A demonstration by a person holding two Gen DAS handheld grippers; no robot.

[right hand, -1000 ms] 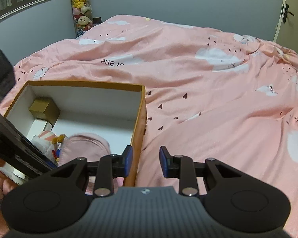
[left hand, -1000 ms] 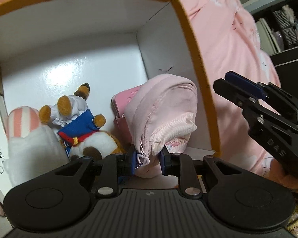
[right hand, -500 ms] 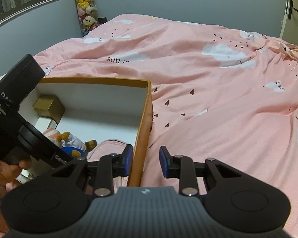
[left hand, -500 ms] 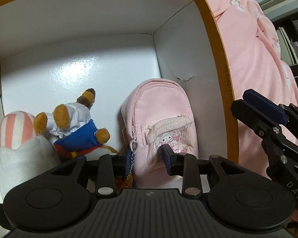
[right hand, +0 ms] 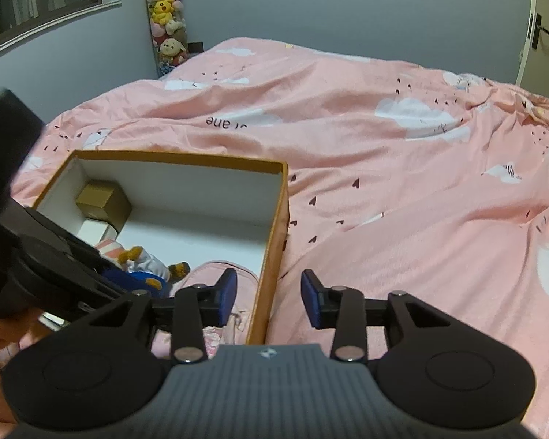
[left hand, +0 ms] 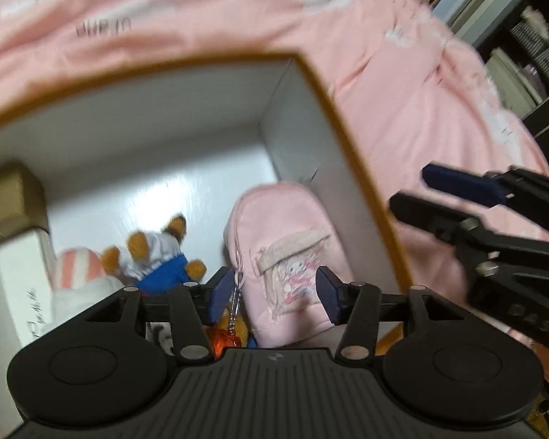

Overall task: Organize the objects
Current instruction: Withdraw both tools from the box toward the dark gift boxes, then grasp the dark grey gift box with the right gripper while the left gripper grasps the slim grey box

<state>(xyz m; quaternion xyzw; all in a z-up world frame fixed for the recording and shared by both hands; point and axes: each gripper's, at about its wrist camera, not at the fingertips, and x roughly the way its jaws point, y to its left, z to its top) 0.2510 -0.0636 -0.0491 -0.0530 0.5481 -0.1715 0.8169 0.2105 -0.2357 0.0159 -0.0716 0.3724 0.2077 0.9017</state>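
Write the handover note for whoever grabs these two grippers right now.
Left gripper: open, empty, above the near end of the orange-rimmed box.
Right gripper: open, empty, straddling the box's right wall without touching it.
In the box: pink mini backpack pouch against the right wall; plush in blue outfit beside it; pink-striped white plush further left; gold cube box and white carton along the left wall.
Done: pouch is in and released.
Left: no loose items show on the pink duvet; check outside the camera views before stopping.
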